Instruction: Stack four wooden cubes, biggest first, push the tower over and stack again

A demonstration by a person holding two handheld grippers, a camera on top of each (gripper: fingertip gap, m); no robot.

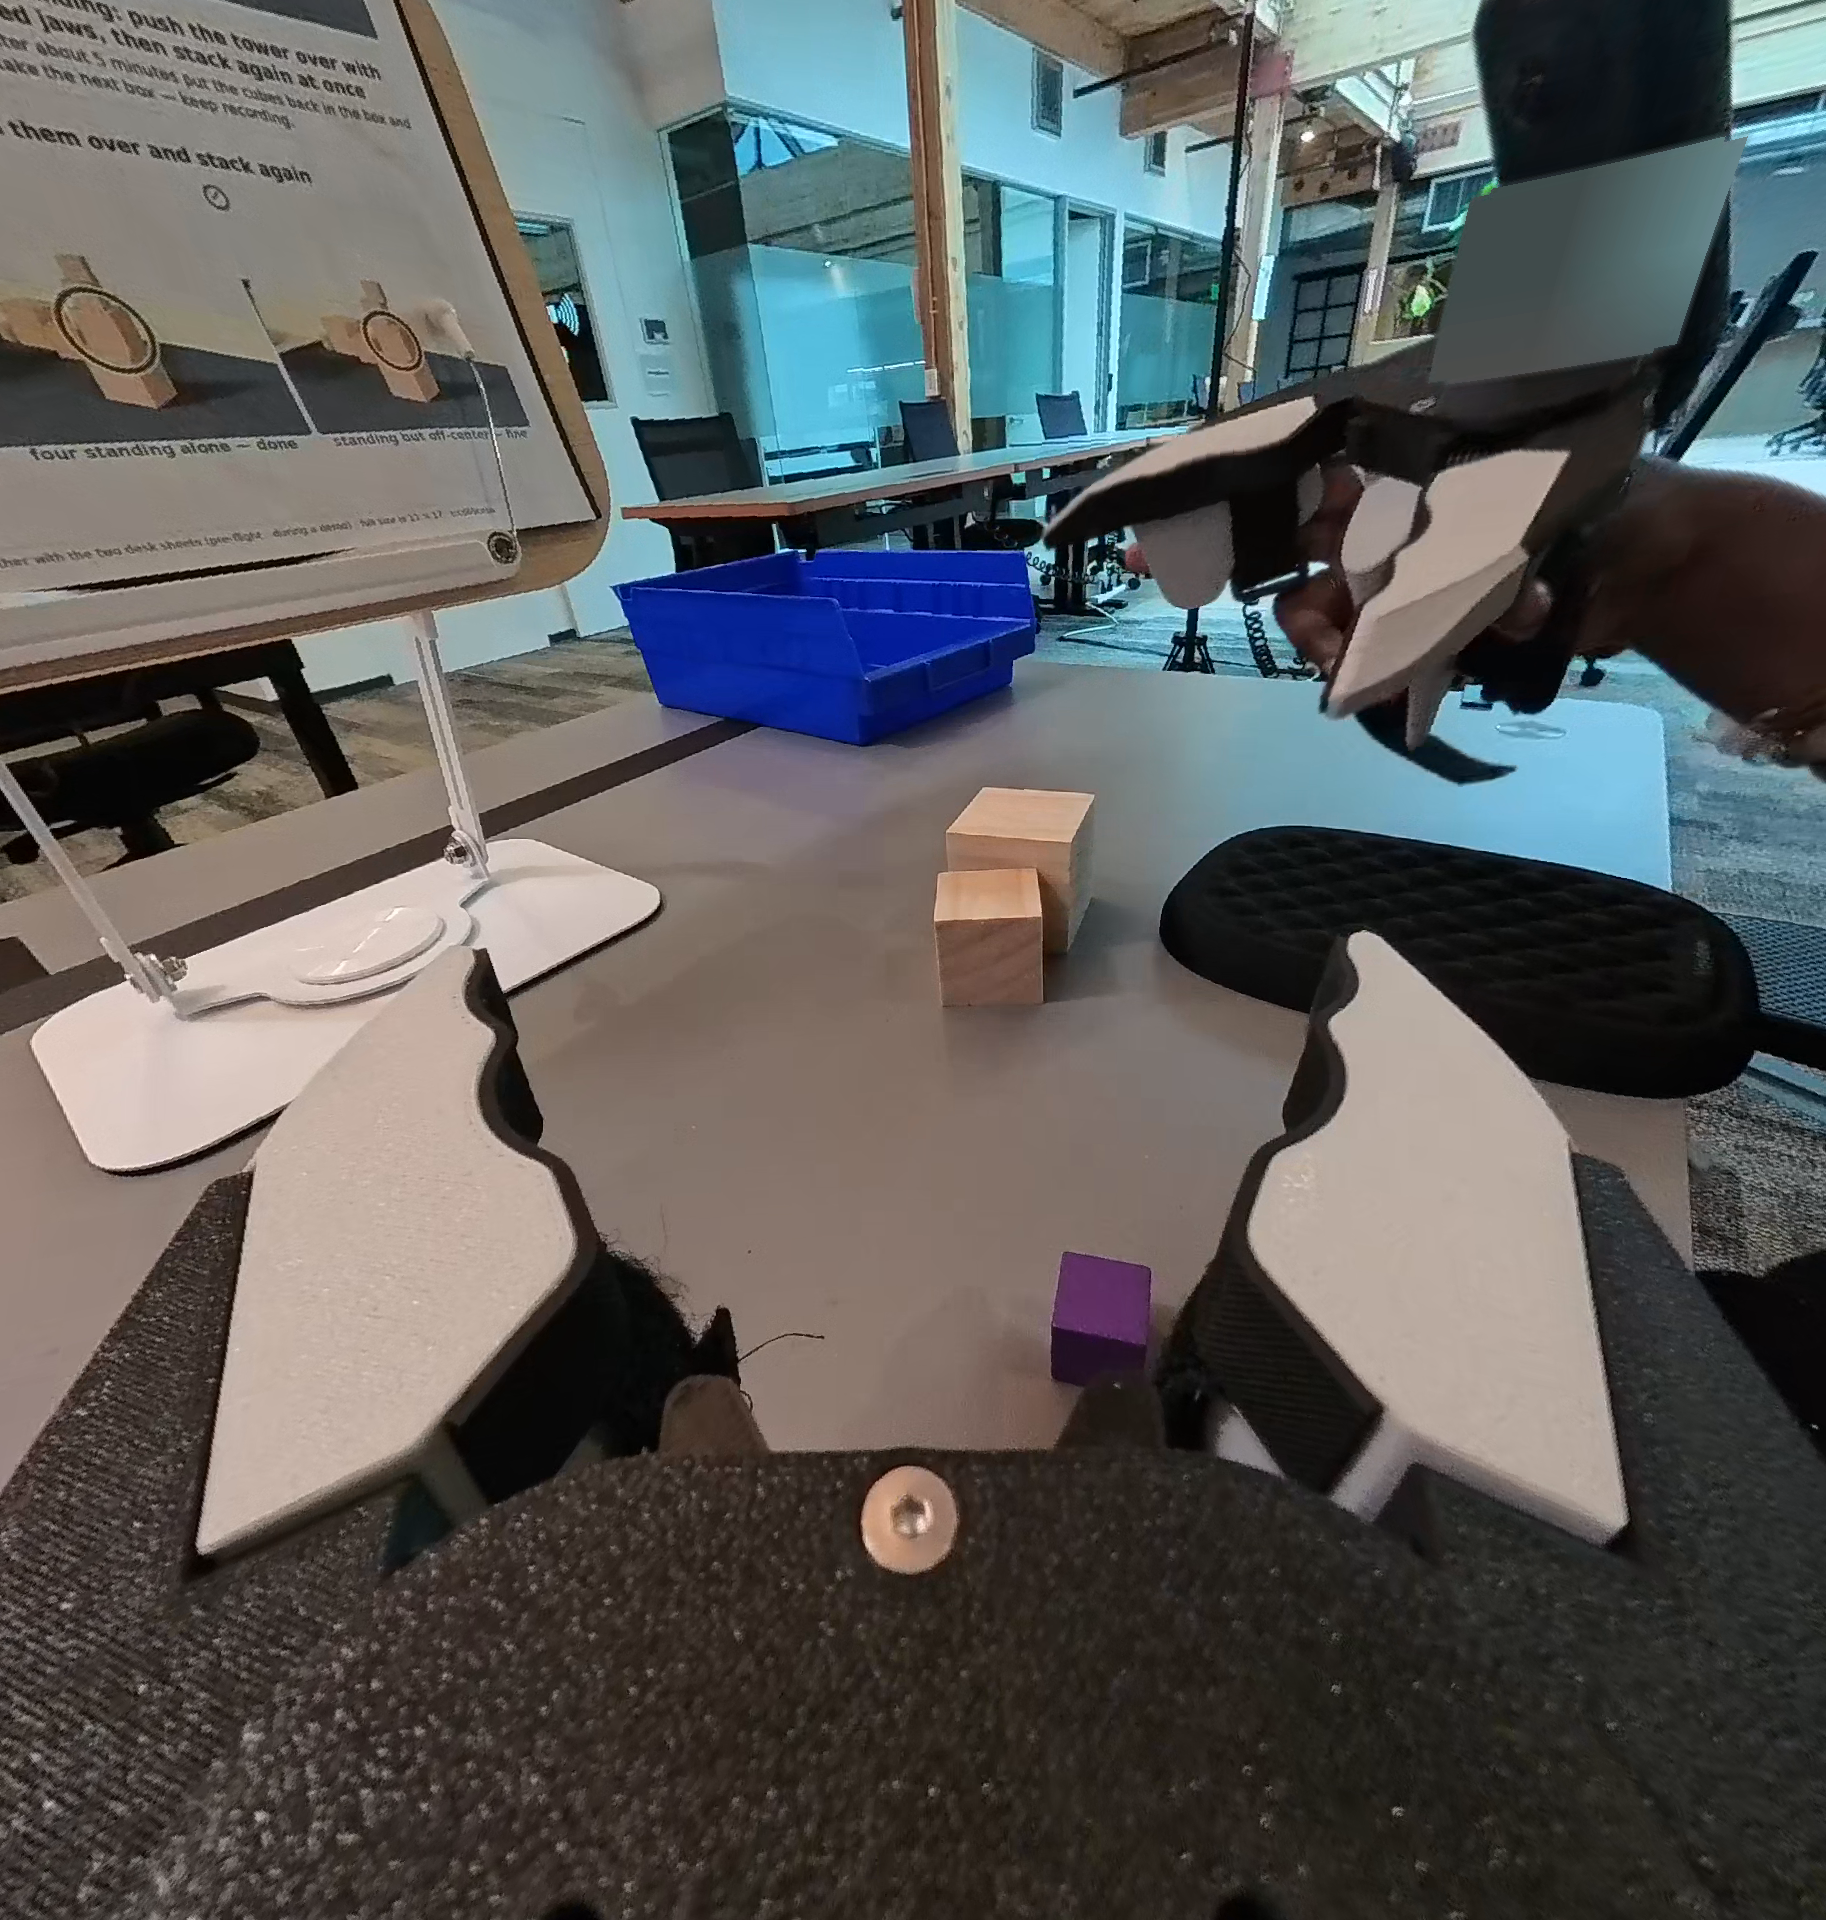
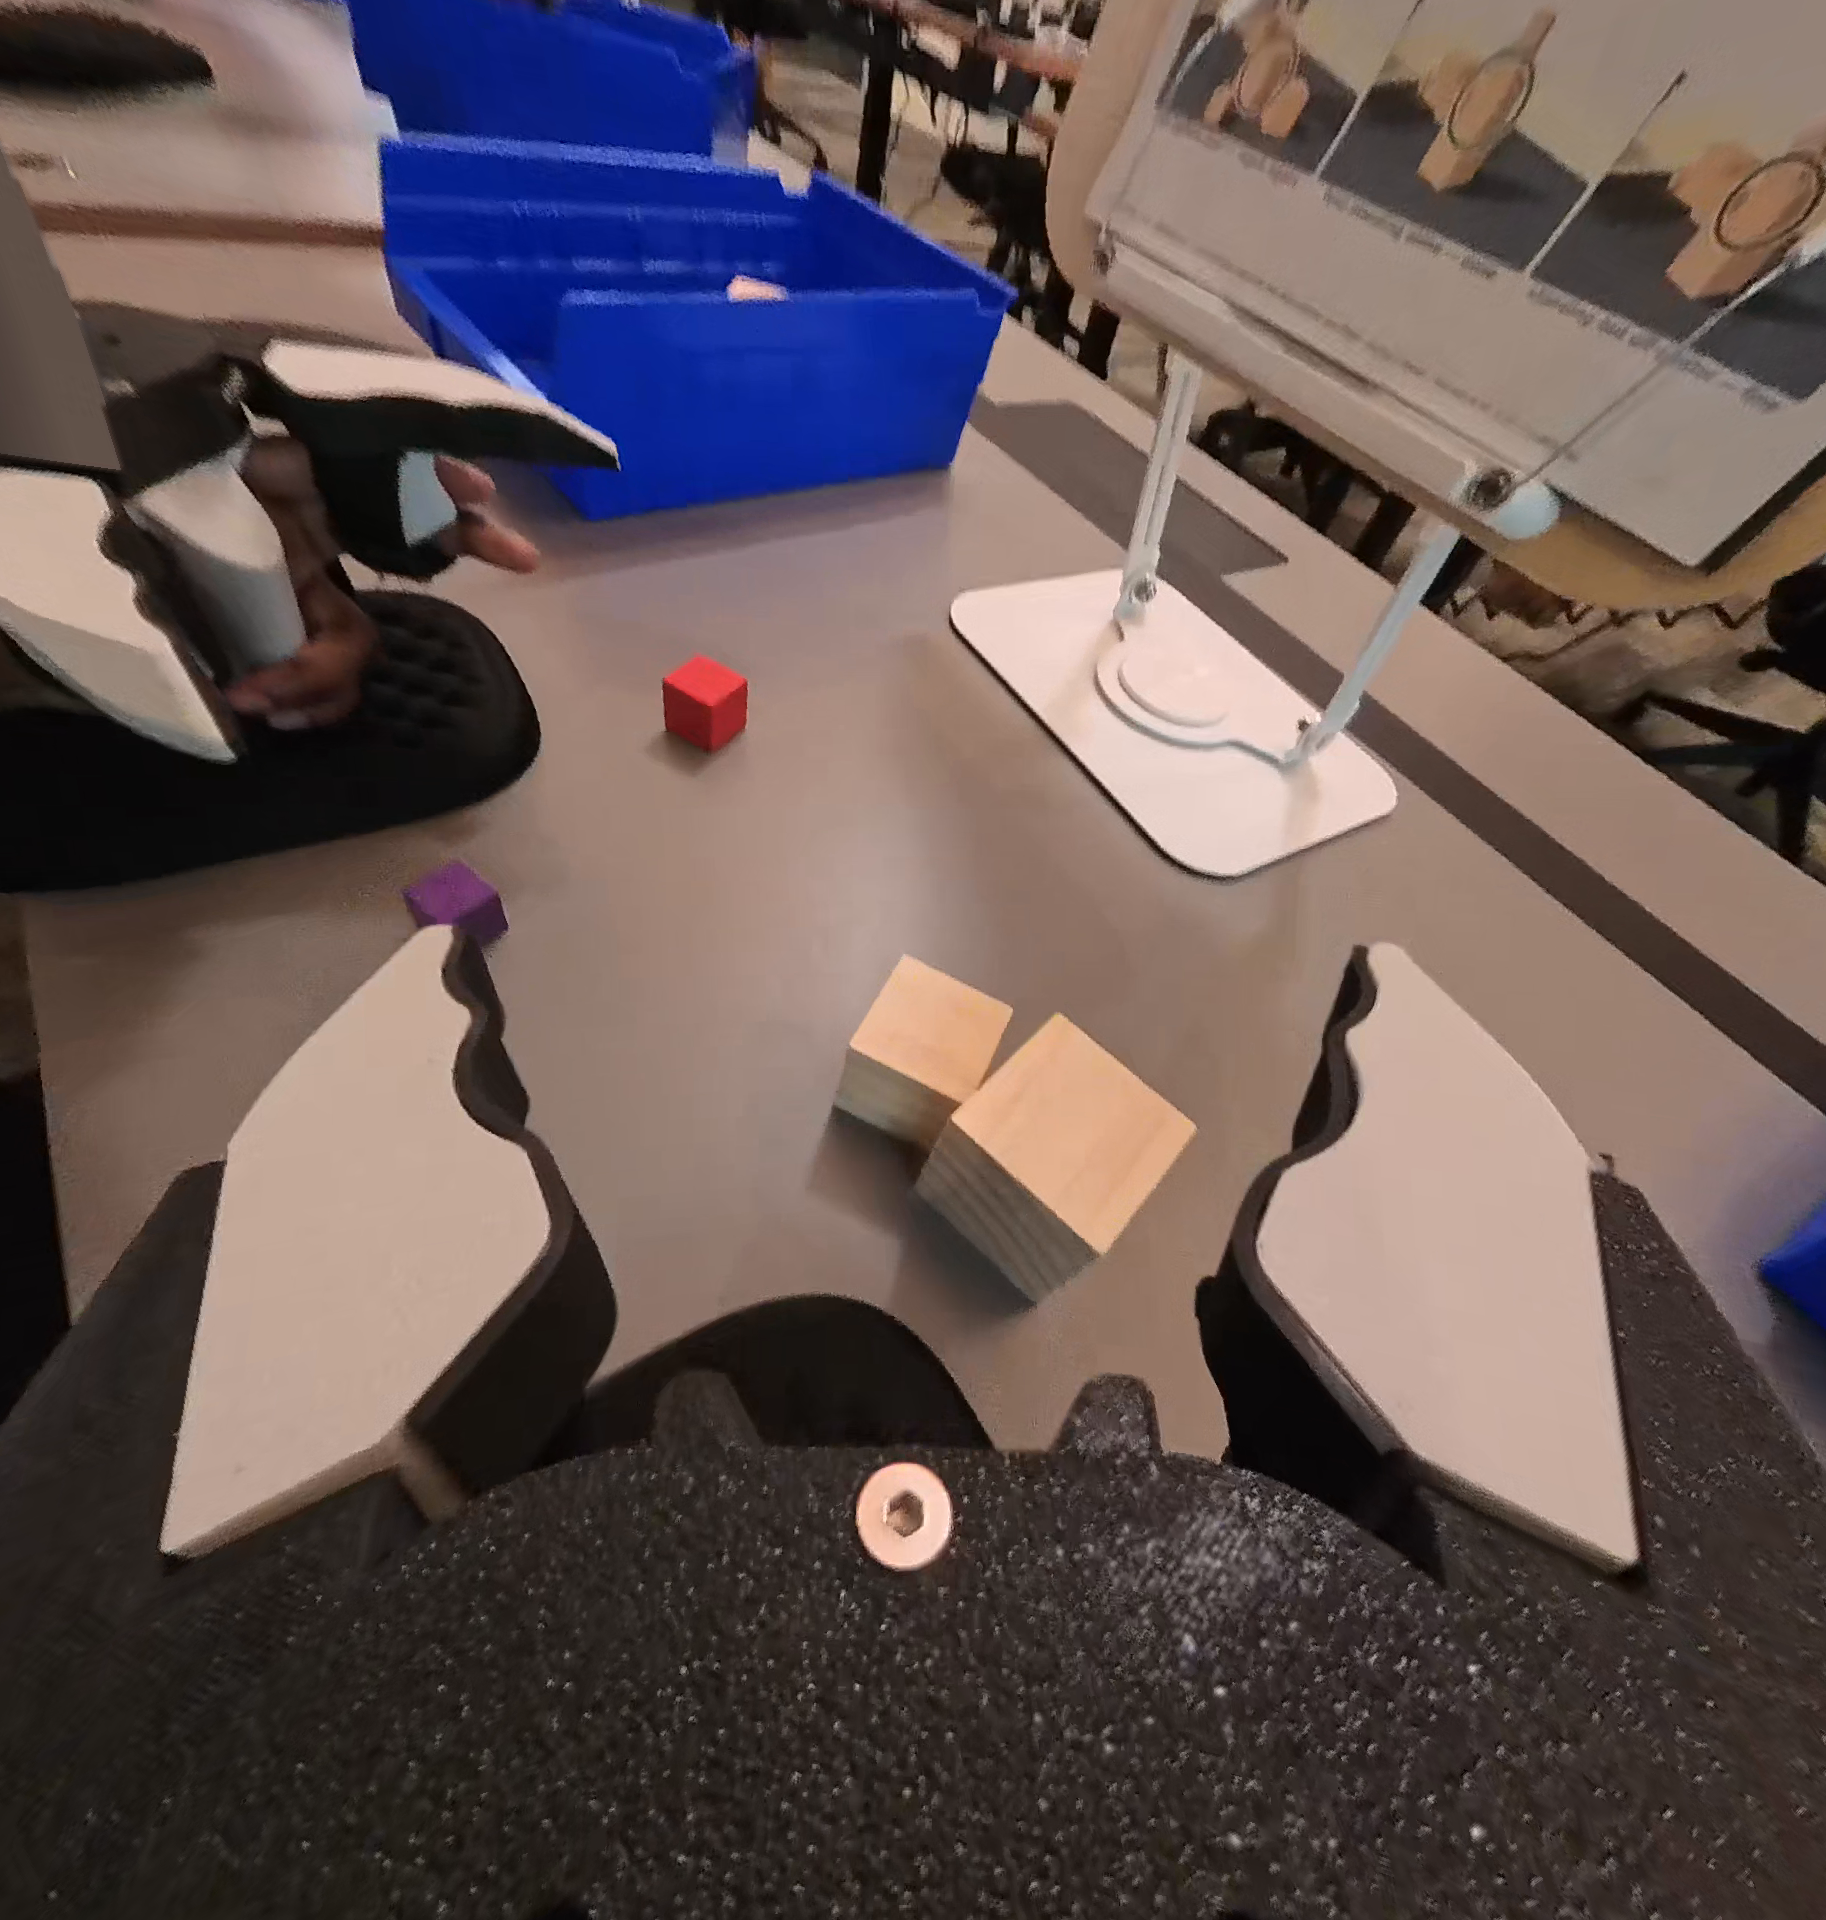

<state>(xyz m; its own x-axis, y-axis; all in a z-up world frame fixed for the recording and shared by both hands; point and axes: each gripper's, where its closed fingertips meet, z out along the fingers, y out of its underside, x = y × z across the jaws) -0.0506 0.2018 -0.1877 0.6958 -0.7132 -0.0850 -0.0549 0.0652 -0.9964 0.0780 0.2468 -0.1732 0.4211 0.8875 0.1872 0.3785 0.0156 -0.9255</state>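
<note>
A grey table (image 2: 784,831) carries a blue bin (image 2: 763,416), a white stand base (image 2: 1200,748) under a printed sheet, and a black mesh pad (image 1: 1460,935). The right claw (image 2: 909,1039) hangs spread wide with nothing in it above two pale wooden cubes (image 2: 1054,1153) that touch. The left claw (image 1: 909,1039), also wide apart and bare, sits near a small purple cube (image 1: 1101,1314). A small red cube (image 2: 704,701) stands alone, well apart.

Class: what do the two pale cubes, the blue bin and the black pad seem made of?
Two pale cubes: bare, unpainted wood, grain lines visible.
Blue bin: likely moulded plastic, smooth, slightly glossy.
Black pad: probably soft foam or fabric, matte, dimpled grid surface.
</note>
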